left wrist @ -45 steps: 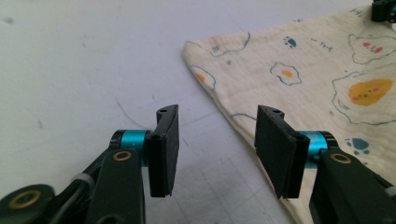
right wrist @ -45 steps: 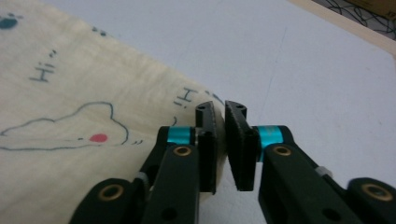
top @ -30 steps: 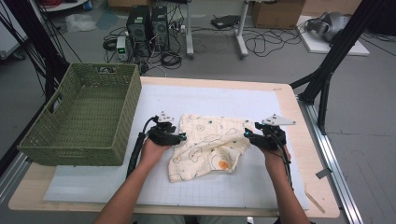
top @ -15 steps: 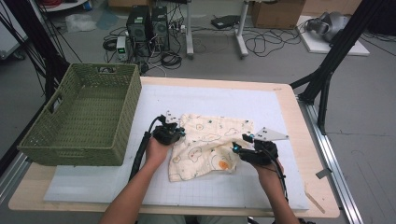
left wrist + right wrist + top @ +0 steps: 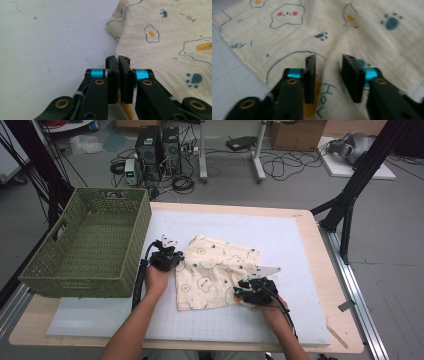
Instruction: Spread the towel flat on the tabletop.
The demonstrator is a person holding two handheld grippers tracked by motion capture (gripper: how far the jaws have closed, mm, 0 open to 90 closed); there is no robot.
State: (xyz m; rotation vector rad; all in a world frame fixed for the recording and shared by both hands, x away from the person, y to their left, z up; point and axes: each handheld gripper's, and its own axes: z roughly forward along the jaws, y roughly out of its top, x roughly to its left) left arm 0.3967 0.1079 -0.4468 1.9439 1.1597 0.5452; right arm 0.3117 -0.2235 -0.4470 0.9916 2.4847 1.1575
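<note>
One printed cloth [image 5: 216,272], one green basket [image 5: 90,245], and two tongs: left [image 5: 169,256], right [image 5: 245,292].

cloth [image 5: 215,272]: soft crinkled printed fabric; basket [image 5: 87,247]: woven green wicker | table [image 5: 310,220]: matt wood edge

Even, bright overhead light; soft short shadows under the woven green basket [image 5: 87,247]. The right gripper view is motion-blurred; the left gripper view's far cream printed cloth [image 5: 172,37] stays sharp.

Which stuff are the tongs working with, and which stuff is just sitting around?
In use: the cloth, the left tongs shut on its edge, the right tongs closing around a fold.

Just sitting: the green basket, computer boxes and cables on the floor.
</note>
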